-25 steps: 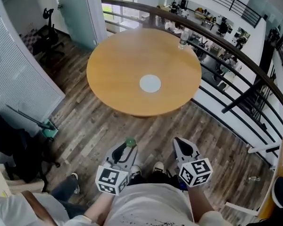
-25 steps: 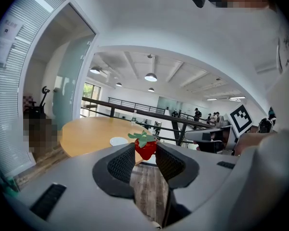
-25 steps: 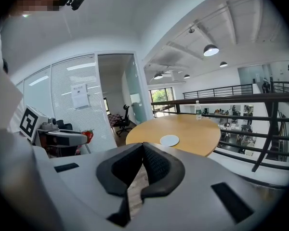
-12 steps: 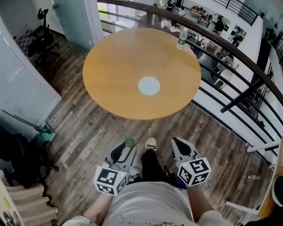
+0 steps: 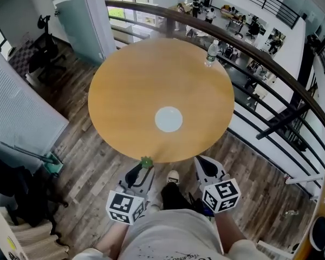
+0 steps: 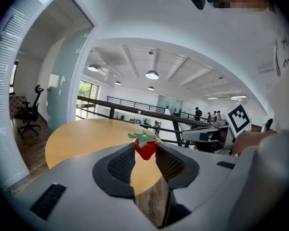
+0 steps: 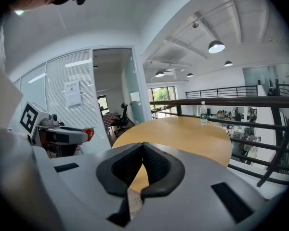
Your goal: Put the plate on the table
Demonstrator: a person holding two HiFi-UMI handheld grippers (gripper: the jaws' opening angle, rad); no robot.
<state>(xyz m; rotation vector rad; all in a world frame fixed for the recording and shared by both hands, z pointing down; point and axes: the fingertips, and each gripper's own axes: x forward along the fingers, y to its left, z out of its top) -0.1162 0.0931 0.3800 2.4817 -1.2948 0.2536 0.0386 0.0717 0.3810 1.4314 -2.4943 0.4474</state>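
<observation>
Small white round plate (image 5: 168, 119) lies on the round wooden counter (image 5: 124, 80), near its centre — task looks done. Left gripper (image 5: 143, 169) grasps a red strawberry (image 6: 145, 148) by the counter's near edge; right gripper (image 7: 142, 148) is clenched, empty.

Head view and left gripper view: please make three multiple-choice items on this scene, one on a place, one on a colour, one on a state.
1. Where does the bottle stand?
A. in a box
B. at the table's far rim
C. on a shelf

2. What colour is the plate?
A. white
B. blue
C. black

3. What is between the left gripper's jaws?
A. nothing
B. a spoon
C. a strawberry

Key: 1 B, it stands on the wood at the edge; 2 A, a white disc lies on the table; 3 C, the pads press on the red fruit.
</observation>
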